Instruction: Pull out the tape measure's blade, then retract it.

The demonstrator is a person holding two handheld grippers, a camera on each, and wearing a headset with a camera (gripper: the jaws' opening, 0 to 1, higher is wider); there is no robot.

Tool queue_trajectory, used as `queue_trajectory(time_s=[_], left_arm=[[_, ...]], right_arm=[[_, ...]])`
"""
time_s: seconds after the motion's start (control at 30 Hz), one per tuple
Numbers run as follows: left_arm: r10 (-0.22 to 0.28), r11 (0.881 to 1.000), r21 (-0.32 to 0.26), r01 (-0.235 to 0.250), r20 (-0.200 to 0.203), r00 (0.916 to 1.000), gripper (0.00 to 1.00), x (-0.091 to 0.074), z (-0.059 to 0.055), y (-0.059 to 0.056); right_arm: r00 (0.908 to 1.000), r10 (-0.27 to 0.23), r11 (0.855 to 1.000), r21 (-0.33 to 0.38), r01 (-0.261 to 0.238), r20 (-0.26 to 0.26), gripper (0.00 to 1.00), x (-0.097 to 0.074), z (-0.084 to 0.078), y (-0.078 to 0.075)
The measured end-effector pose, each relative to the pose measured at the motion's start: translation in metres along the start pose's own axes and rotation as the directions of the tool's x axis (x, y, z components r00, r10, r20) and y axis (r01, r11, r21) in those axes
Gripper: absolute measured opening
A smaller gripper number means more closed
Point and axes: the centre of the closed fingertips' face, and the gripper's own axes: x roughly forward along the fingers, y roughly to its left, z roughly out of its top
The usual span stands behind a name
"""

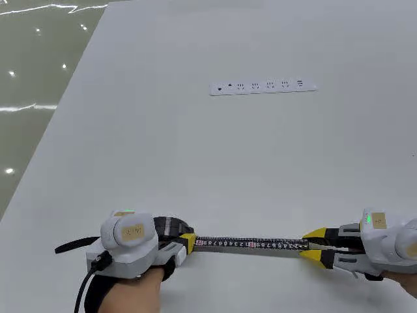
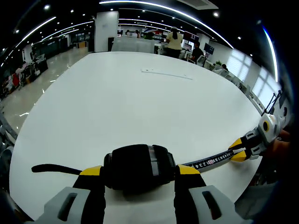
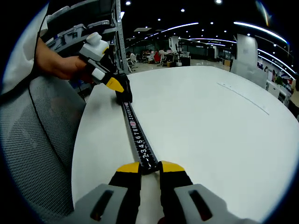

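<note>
White tabletop [image 1: 260,163] forms the work surface, with a power strip [image 1: 262,86] at 12 o'clock in the head view. We see the left gripper [image 2: 140,173] clamped across the black tape measure case [image 2: 139,161] at 7 o'clock. The right gripper [image 3: 149,167] pinches the blade [image 3: 135,135] near its tip at 4 o'clock. The blade spans the gap between them, low over the table. We judge the case rigid and compact, best held across its sides. The blade looks thin, springy and sharp-edged, so it wants a firm pinch near the tip and a slow, guided return.
</note>
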Motion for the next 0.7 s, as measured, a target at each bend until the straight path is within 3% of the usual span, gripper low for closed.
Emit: queue_trajectory(time_s=[0.3, 0.7], left_arm=[[-0.008, 1.000, -0.015, 0.008, -0.001, 1.0000, 0.56, 0.000, -0.001, 0.002], [-0.027, 0.999, -0.043, 0.027, -0.001, 0.9996, 0.56, -0.001, 0.000, 0.003]], right_arm=[[0.9989, 0.022, 1.000, 0.017, -0.022, 0.042, 0.13, 0.016, 0.016, 0.006], [0.9972, 0.057, 0.998, 0.010, -0.058, 0.049, 0.13, 0.031, 0.034, 0.013]])
